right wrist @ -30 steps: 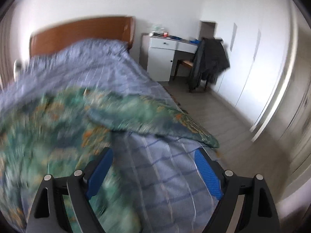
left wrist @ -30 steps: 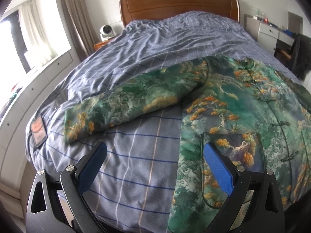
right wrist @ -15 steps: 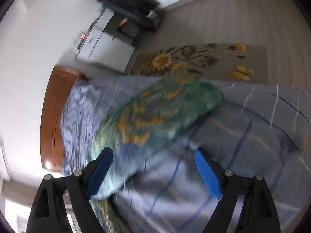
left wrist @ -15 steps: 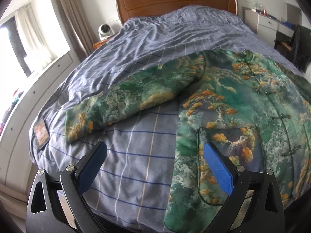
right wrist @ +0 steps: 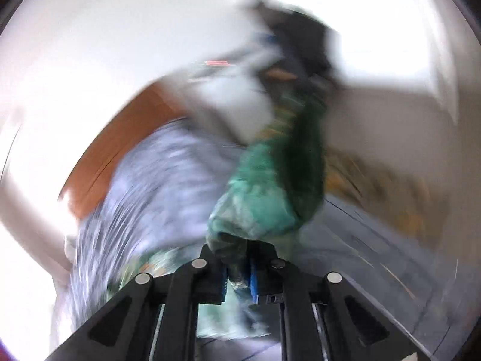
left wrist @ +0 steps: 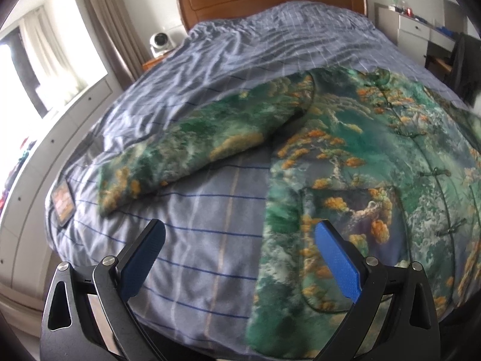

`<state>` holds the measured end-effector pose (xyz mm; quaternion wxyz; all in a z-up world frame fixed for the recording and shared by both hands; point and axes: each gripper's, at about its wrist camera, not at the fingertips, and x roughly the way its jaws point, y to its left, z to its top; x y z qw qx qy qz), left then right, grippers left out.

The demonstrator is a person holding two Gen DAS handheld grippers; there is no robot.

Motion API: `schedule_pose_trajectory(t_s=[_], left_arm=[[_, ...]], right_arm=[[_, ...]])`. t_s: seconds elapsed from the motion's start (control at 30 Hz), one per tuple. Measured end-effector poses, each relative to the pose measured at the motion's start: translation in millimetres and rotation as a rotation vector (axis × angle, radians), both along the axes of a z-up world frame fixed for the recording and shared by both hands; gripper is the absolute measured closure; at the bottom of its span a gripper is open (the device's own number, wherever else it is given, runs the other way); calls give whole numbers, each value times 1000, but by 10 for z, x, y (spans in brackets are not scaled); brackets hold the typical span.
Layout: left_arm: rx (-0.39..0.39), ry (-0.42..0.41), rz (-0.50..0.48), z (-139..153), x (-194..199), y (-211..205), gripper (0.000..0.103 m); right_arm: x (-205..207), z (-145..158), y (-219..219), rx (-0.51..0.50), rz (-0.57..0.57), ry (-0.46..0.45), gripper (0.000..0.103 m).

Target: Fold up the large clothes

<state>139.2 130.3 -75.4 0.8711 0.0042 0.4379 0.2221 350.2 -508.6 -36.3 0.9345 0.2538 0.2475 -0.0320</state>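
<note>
right gripper point(right wrist: 237, 273) has just been closing and now pinches a bunched end of the green printed jacket point(left wrist: 345, 162), which lies spread front-up on the bed point(left wrist: 210, 216); left gripper point(left wrist: 237, 255) hangs spread wide above the hem, touching nothing. judged step 1: folding a sleeve in, so next carry it across the chest and lay it flat.

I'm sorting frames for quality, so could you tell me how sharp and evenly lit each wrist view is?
Left wrist view: mostly sharp, fisheye-bent at the edges, window glare blown out at left. Right wrist view: heavy motion smear over bed and wall; only the right gripper, shut on the green sleeve, looks crisp.
</note>
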Motion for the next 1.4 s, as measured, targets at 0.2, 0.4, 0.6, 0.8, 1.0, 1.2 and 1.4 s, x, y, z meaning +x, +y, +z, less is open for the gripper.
schedule_pose_trajectory(t_s=[0.2, 0.4, 0.6, 0.8, 1.0, 1.2, 1.4], left_arm=[[-26, -29, -76, 77, 134, -239, 3], [-14, -32, -140, 128, 193, -343, 3], [-117, 3, -225, 2, 358, -423, 3], [-436, 87, -495, -75, 797, -803, 3], [-599, 163, -663, -245, 1396, -1570, 4], [-726, 277, -620, -552, 1844, -1982, 29], [-664, 295, -524, -606, 1992, -2012, 95]], right_arm=[[-219, 411, 1814, -276, 425, -96, 93], [-357, -416, 2940, -473, 633, 46, 93], [-741, -1052, 3304, -667, 693, 176, 69], [-1232, -960, 3295, -699, 764, 157, 41], [-1686, -832, 2958, -617, 662, 141, 41], [-1901, -700, 2714, -528, 573, 124, 41], [-1991, -586, 2580, -476, 541, 97, 41]])
